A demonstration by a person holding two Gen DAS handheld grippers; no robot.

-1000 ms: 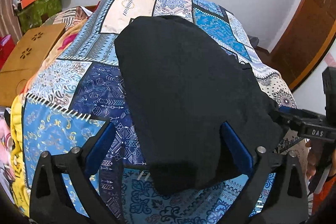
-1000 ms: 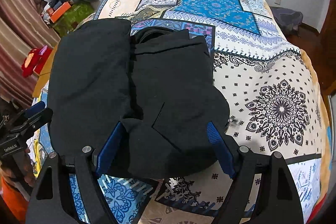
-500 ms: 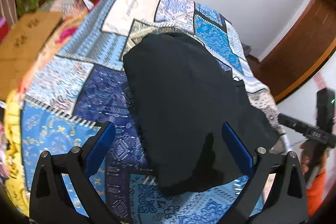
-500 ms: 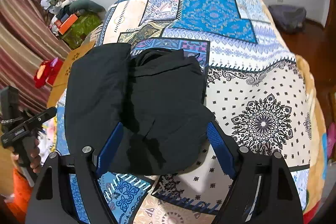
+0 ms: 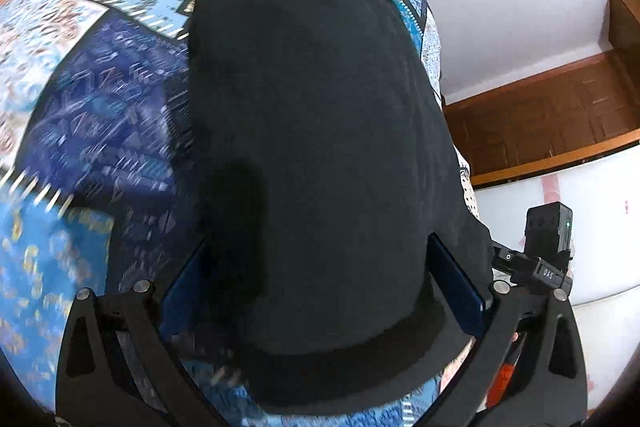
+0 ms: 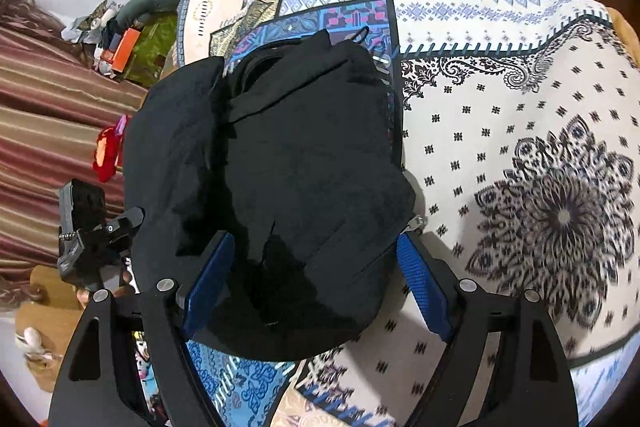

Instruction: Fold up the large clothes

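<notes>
A black garment (image 5: 320, 131) lies folded in a thick bundle on the patterned bedspread (image 5: 100, 131). In the right wrist view the garment (image 6: 288, 163) shows a long left panel beside a folded stack with a collar at the far end. My left gripper (image 5: 320, 279) is open, its blue pads either side of the bundle's near end, just above it. My right gripper (image 6: 316, 279) is open too, its pads astride the near right corner of the bundle. Neither holds cloth. The other gripper's body shows at each view's edge, in the left wrist view (image 5: 540, 267) and the right wrist view (image 6: 92, 239).
The bed (image 6: 520, 147) stretches away with the white mandala patch to the right of the garment. A wooden door (image 5: 540, 123) stands to the right. Striped curtains (image 6: 48, 131) and a cluttered green box (image 6: 148, 47) are left of the bed.
Both grippers have moved in closer and lower over the garment's near end and tilted. The garment has kept its shape. Both grippers stay open.
</notes>
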